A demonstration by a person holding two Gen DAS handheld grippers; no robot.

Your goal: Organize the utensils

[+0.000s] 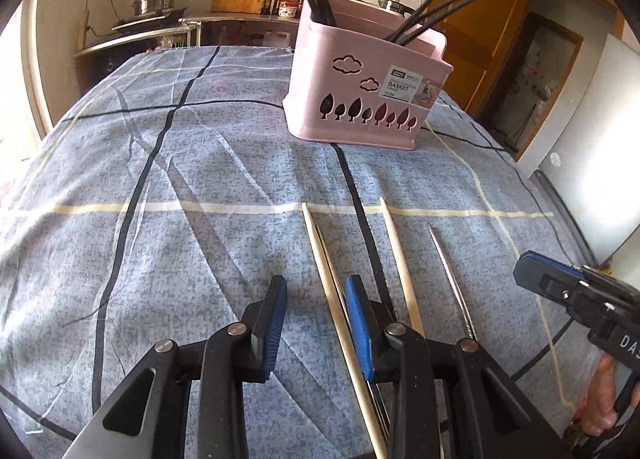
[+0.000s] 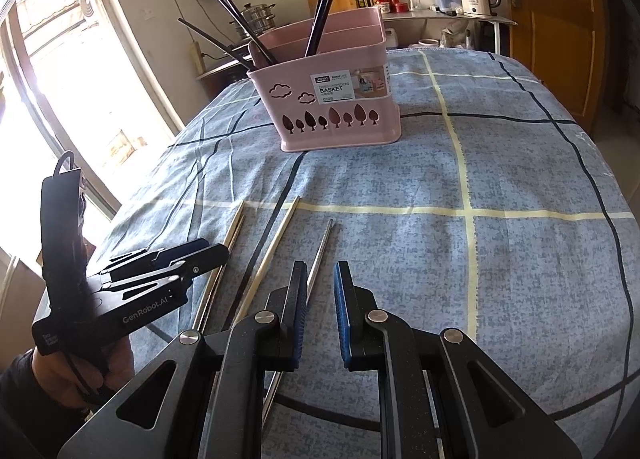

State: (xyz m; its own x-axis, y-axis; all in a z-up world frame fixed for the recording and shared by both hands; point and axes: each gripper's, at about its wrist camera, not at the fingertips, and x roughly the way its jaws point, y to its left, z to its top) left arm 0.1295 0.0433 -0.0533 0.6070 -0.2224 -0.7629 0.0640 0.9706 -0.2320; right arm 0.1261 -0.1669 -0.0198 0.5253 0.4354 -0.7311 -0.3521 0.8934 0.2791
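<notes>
Black chopsticks [image 2: 324, 3] already stand in the pink plastic basket [image 2: 340, 115]; near it four wooden and metal chopsticks [image 1: 404, 259] await my empty, parted left gripper [image 1: 316, 291] and right gripper [image 2: 320, 279].

Cloth [image 2: 520, 259] open R; basket [image 2: 336, 107] blocks far ctr.

Left gripper [image 2: 204, 251]: black body, blue ribbed pads, silver pivot screws, white "GenRobot.AI" print. Right gripper [image 2: 320, 299]: same build; white lettering, poss. "DAS". Bare skin, dark sleeve.
</notes>
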